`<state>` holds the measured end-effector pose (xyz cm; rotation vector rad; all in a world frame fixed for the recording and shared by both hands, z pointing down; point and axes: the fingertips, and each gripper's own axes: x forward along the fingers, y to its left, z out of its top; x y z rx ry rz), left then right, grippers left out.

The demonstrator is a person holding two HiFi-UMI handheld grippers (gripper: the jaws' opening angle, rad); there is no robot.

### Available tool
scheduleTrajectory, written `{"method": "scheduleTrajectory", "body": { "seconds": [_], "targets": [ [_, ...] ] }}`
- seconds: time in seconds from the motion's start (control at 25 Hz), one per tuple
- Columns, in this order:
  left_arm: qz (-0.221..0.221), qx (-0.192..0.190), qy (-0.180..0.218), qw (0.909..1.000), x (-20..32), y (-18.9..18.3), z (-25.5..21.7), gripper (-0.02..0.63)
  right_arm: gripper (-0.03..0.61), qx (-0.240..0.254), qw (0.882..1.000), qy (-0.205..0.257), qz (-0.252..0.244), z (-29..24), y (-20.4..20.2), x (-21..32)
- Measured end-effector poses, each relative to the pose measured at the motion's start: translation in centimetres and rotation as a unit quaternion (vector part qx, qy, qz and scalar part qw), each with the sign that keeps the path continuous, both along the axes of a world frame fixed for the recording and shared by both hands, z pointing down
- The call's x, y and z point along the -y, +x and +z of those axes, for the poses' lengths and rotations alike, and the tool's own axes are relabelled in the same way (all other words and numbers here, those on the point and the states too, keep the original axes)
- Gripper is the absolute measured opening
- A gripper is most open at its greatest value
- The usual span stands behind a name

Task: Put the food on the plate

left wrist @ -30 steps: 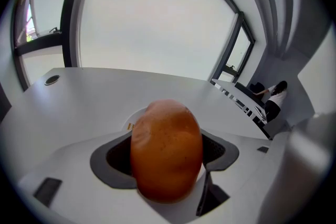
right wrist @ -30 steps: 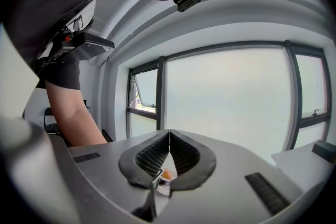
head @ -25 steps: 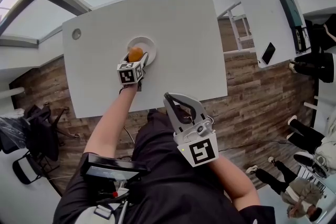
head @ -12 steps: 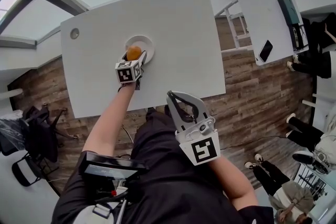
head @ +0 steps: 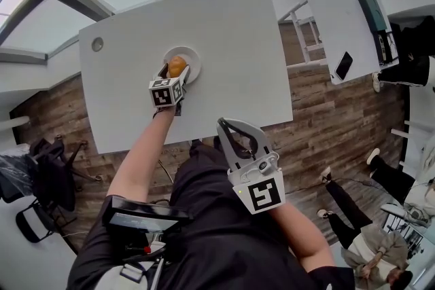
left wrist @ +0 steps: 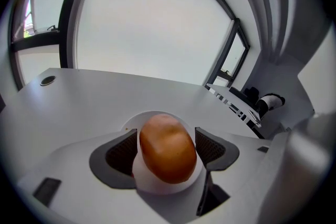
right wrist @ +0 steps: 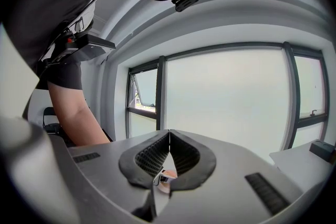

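An orange-brown bread roll (left wrist: 167, 149) sits between the pads of my left gripper (left wrist: 167, 136), which is shut on it. It hangs just over the small white plate (left wrist: 131, 120). In the head view the roll (head: 177, 66) is above the plate (head: 192, 56) on the white table (head: 231, 44), with the left gripper (head: 175, 75) reaching in from the near side. I cannot tell whether the roll touches the plate. My right gripper (head: 221, 124) is held off the table by the person's body, and its jaws (right wrist: 169, 134) meet at the tips with nothing between them.
A round cable grommet (head: 98, 44) is set in the table's far left corner. A second white table (head: 333, 17) at the right carries a phone (head: 344, 66) and a dark device (head: 376, 13). People stand on the wooden floor (head: 326, 119) at the right.
The left gripper and the roll have shifted slightly further over the plate. The right gripper has barely moved.
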<state>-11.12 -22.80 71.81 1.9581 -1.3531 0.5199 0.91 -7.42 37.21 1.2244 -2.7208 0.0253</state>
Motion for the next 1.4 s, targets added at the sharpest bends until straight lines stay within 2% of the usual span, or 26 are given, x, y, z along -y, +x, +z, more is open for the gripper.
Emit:
{"method": "scheduleTrajectory", "body": {
  "seconds": [0.4, 0.84, 1.4],
  "targets": [
    [0.008, 0.002, 0.015, 0.9999, -0.8, -0.4, -1.6, 0.327, 0.008, 0.007, 1.000, 0.001, -0.008, -0.2, -1.4, -0.3],
    [-0.013, -0.005, 0.037, 0.9992, -2.5, -2.1, -3.5, 0.327, 0.008, 0.016, 1.000, 0.013, -0.009, -0.8, -2.6, -1.4],
    [-0.017, -0.022, 0.099, 0.9948, -5.8, -1.8, -10.8, 0.325, 0.008, 0.028, 0.999, 0.023, -0.005, -1.8, -3.0, -4.3]
  ]
}}
